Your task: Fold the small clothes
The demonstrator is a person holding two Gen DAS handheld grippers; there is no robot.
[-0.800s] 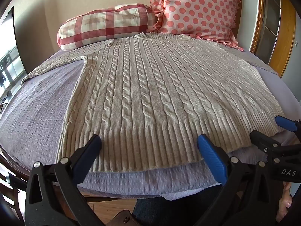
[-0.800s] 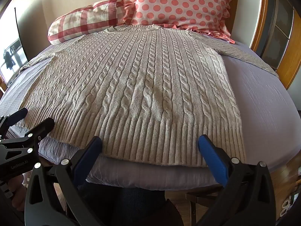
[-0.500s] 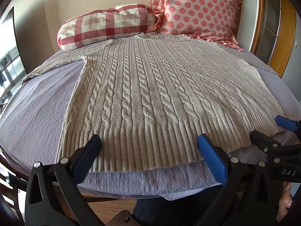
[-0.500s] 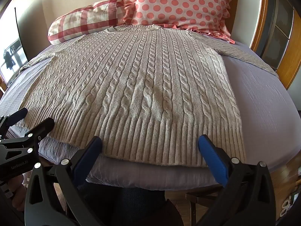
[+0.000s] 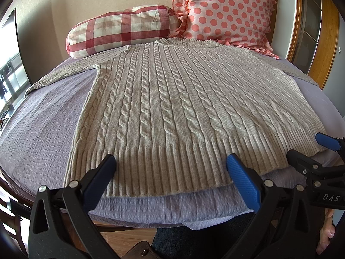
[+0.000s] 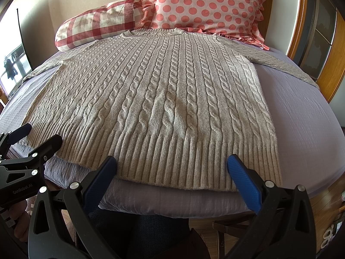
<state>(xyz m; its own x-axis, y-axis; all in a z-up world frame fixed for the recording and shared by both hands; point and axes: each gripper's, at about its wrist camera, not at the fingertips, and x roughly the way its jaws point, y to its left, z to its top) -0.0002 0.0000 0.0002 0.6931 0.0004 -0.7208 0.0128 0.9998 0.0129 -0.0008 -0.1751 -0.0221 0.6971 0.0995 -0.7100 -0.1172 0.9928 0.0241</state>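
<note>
One beige cable-knit sweater (image 5: 172, 108) lies flat just beyond both grippers' fingers, its ribbed hem nearest them. Behind it lean two pillows: one checked (image 5: 123, 32), one polka-dotted with ruffles (image 5: 228, 10). The bed (image 5: 43, 129) wears a puckered lilac cover. The left gripper (image 5: 170, 168) and right gripper (image 6: 171, 168) gape wide, holding nothing.

The left gripper (image 5: 171, 161), along the bottom of its own frame, has black plastic arms with triangular cut-outs, silver rivets and ribbed blue pads on the jaws. The right gripper (image 6: 171, 161) is built the same; at the right edge of the left view its side reads "DAS". At lower left of the right view, the left one's body reads "GenRobot.AI". Dark trousers (image 6: 151, 233) show bottom centre.
</note>
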